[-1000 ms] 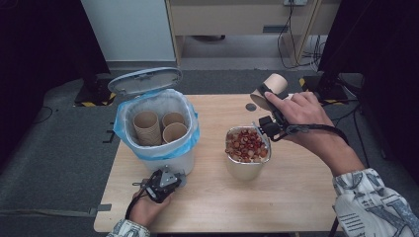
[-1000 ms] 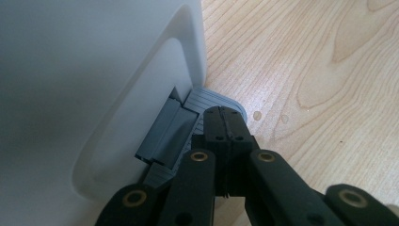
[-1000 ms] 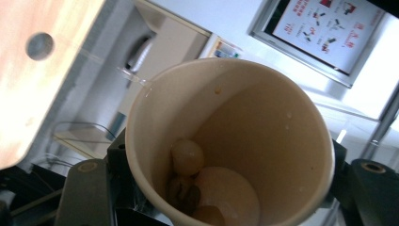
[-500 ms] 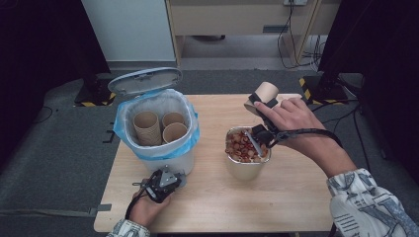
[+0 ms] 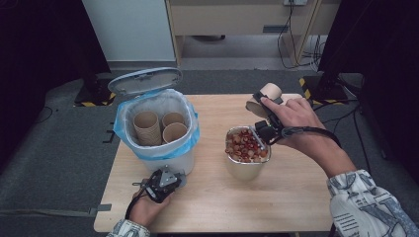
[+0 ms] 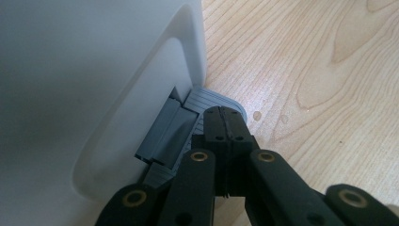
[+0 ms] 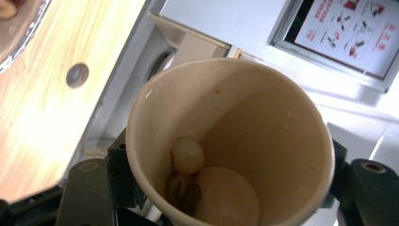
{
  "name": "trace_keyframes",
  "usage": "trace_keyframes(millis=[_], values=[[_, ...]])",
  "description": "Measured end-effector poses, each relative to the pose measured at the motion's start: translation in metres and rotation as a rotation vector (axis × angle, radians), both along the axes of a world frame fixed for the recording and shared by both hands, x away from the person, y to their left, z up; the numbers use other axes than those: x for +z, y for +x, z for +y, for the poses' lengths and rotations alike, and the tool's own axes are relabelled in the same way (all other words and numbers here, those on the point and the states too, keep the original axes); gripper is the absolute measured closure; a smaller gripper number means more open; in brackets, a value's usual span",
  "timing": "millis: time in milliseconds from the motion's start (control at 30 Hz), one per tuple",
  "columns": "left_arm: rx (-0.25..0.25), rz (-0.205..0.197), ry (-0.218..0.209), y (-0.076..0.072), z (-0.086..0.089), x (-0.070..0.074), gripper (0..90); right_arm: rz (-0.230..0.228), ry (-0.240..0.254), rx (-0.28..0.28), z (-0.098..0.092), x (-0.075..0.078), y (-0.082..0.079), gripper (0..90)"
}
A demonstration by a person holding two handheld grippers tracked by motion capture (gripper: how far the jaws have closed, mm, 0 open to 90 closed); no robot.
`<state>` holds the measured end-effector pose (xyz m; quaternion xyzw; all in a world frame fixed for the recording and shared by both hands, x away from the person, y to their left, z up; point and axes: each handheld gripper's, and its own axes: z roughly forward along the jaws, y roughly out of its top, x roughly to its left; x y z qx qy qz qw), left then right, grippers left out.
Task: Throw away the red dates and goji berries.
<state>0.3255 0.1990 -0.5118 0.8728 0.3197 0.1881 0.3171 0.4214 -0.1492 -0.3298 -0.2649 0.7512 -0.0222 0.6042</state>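
- A white pedal bin (image 5: 163, 158) with a blue liner stands near the counter's (image 5: 296, 202) left edge, its lid (image 5: 144, 80) swung up behind it toward the far left corner; three paper cups (image 5: 161, 127) stand upright inside.
- A metal bowl (image 5: 245, 165) of reddish scraps sits mid-counter, just right of the bin and directly below the right hand (image 5: 291, 116).
- The left tongs (image 5: 168, 174) rest at the bin's near foot, by the counter's near edge; the jaws are pressed fully together with nothing between them, tips on the grey pedal (image 6: 214, 98) (seen close up in the left gripper view).
- The right tongs (image 5: 261, 101) are clamped on a paper cup (image 5: 264, 96), held in the air above the far right part of the counter, just beyond the bowl.
- The cup lies tipped well over, its long axis near level; which end faces the bowl I cannot tell from above.
- In the right gripper view the cup's mouth (image 7: 230, 141) faces the camera, with a few scraps (image 7: 186, 174) lying inside.
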Motion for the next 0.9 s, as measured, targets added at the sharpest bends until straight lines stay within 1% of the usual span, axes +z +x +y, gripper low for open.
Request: trace_keyframes(millis=[100,133,333,367,433,467,533,600,700,900], values=[[0.0,0.0,0.0,0.0,0.0,0.0,89.9,0.021,0.043,-0.021,-0.001,0.002,0.002,32.4],[0.0,0.0,-0.001,0.0,0.0,0.0,89.9,0.03,0.059,-0.018,-0.002,0.001,0.003,32.4],[-0.001,0.0,-0.001,0.0,0.0,0.0,89.9,0.067,0.121,-0.036,-0.004,0.001,0.008,32.2],[-0.001,0.0,0.0,0.0,0.0,0.0,89.8,0.077,0.144,-0.038,-0.004,0.001,0.01,32.2],[0.0,0.002,0.002,0.0,0.0,0.0,89.9,0.091,0.168,-0.039,-0.005,0.003,0.011,32.2],[0.0,0.001,0.002,0.0,0.0,0.0,89.9,0.105,0.205,-0.034,-0.005,0.003,0.012,32.2],[0.0,0.002,0.001,0.0,0.0,0.0,89.9,0.116,0.24,-0.037,-0.005,0.004,0.014,32.3],[0.0,0.002,0.001,0.0,0.0,0.0,89.9,0.116,0.246,-0.04,-0.005,0.004,0.015,32.3],[-0.001,0.002,0.001,0.0,0.0,0.0,89.9,0.133,0.291,-0.038,-0.005,0.004,0.017,32.3],[-0.001,0.002,0.0,0.0,0.0,0.0,89.9,0.152,0.328,-0.041,-0.002,0.003,0.02,32.3]])
